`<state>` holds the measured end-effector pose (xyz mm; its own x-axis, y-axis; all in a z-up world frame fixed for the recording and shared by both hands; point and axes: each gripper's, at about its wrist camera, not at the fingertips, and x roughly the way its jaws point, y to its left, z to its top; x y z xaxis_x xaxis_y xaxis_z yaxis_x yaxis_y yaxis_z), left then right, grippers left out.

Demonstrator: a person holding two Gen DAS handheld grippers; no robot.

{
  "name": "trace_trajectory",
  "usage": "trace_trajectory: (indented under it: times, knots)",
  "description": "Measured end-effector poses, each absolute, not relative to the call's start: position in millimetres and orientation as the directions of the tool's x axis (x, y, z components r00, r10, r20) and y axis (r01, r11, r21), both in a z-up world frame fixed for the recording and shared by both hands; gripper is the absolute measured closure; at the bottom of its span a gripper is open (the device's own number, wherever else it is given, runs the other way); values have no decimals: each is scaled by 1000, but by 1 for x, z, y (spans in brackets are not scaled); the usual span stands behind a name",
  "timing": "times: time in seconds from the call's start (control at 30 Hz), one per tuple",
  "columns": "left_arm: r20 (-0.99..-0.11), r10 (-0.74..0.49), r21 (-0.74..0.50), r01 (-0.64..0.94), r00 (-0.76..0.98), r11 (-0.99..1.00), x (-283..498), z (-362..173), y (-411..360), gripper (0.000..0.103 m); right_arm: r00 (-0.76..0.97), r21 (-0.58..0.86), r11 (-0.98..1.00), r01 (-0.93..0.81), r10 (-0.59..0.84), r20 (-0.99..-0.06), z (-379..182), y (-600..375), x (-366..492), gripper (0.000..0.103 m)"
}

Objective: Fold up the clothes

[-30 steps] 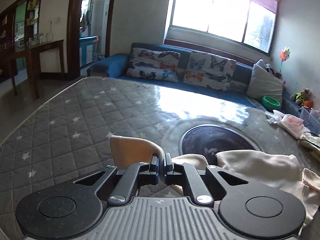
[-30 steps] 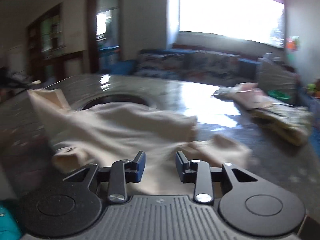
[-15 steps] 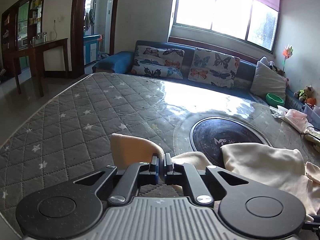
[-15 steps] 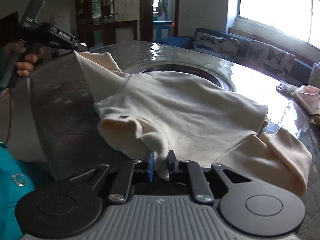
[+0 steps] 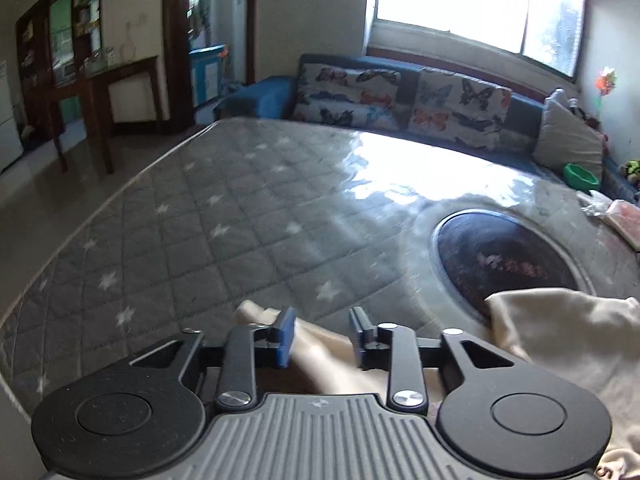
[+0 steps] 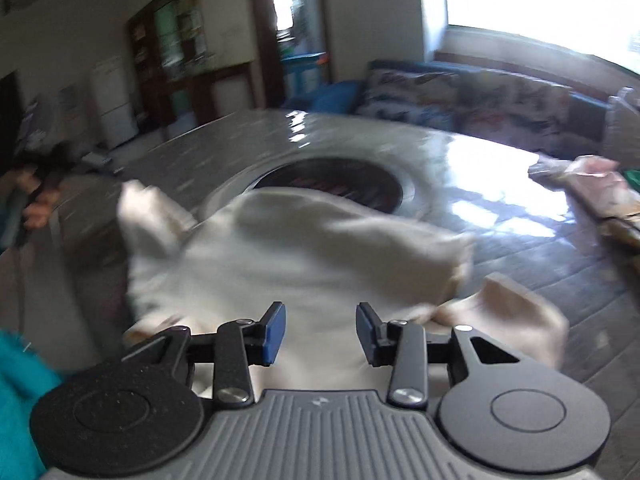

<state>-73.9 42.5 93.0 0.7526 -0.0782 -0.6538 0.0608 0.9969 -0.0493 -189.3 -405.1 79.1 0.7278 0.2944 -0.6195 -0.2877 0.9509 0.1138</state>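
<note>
The cream garment lies rumpled on the grey star-quilted table cover, its far edge overlapping the dark round inset, one sleeve sticking up at the left. The left gripper has just been opening; its jaws stand apart with a strip of cloth lying loose between them, unpinched. The right gripper has likewise just been opening, and hangs over the fabric, gripping nothing. Released while bunched, the sleeve may flop crooked and the fold set uneven; the glossy plastic sheet could let the garment slide on the next pinch
</note>
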Motion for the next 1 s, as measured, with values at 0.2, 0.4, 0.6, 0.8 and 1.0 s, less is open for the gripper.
trace_trajectory:
  times: [0.2, 0.4, 0.6, 0.8, 1.0]
  knots:
    - [-652, -251, -72, 271, 716, 960, -49, 91, -21, 51, 758, 195, 976, -94, 197, -621, 70, -444, -126, 60]
    - [-676, -383, -137, 403, 630, 905, -13, 69, -76, 50, 733, 287, 958, -10, 202, -650, 45, -462, -83, 60]
    - [-696, -442, -132, 503, 566, 854, 7, 48, -111, 45, 714, 332, 943, 9, 227, -662, 30, -465, -63, 64]
    - [-693, -495, -134, 581, 524, 803, 11, 36, -125, 45, 703, 325, 946, -4, 234, -672, 25, -460, -56, 75]
    - [-690, -554, -145, 662, 465, 736, 11, 30, -138, 62, 707, 320, 948, 0, 226, -670, 25, -460, -55, 94]
